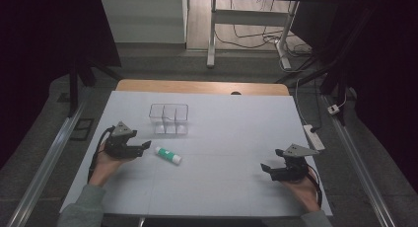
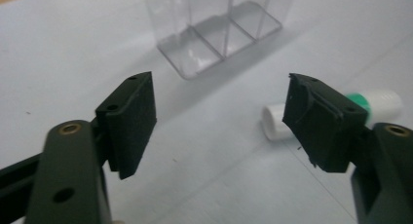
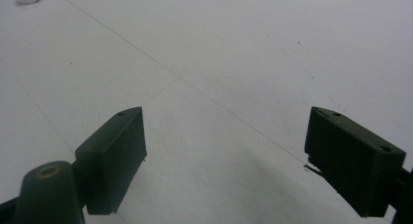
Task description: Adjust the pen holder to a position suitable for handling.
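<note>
A white tube with a green band (image 1: 168, 155) lies flat on the white table sheet (image 1: 222, 138), left of centre. Just left of it sits my left gripper (image 1: 146, 146), held in a hand and open with nothing between its pads. In the left gripper view the tube (image 2: 384, 101) lies partly hidden behind the right-hand pad (image 2: 321, 121). A clear plastic box with compartments (image 1: 169, 119) stands beyond the tube, upright; the same clear box (image 2: 219, 34) rises ahead between the jaws. My right gripper (image 1: 266, 169) rests at the table's right side, open and empty.
The table's wooden far edge (image 1: 202, 86) borders a floor with desk legs and cables (image 1: 256, 37). A power strip (image 1: 314, 136) lies off the sheet's right edge. Metal rails (image 1: 49, 163) run along both sides of the table.
</note>
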The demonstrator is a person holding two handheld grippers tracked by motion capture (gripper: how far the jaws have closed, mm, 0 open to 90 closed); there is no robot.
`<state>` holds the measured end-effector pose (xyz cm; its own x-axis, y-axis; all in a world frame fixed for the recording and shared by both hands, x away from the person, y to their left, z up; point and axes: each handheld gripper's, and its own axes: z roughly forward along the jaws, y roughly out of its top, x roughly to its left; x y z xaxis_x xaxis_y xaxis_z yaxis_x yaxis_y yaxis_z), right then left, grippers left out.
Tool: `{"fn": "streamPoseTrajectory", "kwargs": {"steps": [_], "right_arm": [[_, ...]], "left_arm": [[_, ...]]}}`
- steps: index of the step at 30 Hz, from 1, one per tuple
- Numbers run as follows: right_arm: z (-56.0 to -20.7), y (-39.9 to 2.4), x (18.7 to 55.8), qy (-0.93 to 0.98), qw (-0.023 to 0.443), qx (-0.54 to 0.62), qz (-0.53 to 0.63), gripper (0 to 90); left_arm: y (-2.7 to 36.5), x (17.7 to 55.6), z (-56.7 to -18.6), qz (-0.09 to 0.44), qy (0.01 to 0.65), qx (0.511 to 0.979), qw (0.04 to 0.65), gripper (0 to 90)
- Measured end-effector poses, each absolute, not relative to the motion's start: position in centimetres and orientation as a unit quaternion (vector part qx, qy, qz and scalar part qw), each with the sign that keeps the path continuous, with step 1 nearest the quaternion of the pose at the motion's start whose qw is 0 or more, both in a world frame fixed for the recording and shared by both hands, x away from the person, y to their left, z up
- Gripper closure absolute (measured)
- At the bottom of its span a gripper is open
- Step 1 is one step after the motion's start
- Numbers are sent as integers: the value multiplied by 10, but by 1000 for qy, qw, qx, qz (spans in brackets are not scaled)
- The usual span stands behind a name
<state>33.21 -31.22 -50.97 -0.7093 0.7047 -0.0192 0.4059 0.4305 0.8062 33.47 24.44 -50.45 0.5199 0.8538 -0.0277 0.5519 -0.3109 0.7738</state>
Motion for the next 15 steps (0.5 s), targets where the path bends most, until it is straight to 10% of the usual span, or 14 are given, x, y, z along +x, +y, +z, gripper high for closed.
{"fn": "streamPoseTrajectory", "kwargs": {"steps": [15], "right_arm": [[-510,-311,333,826,188,333,415,148]], "left_arm": [[245,371,-510,220,469,783,344,303]]}}
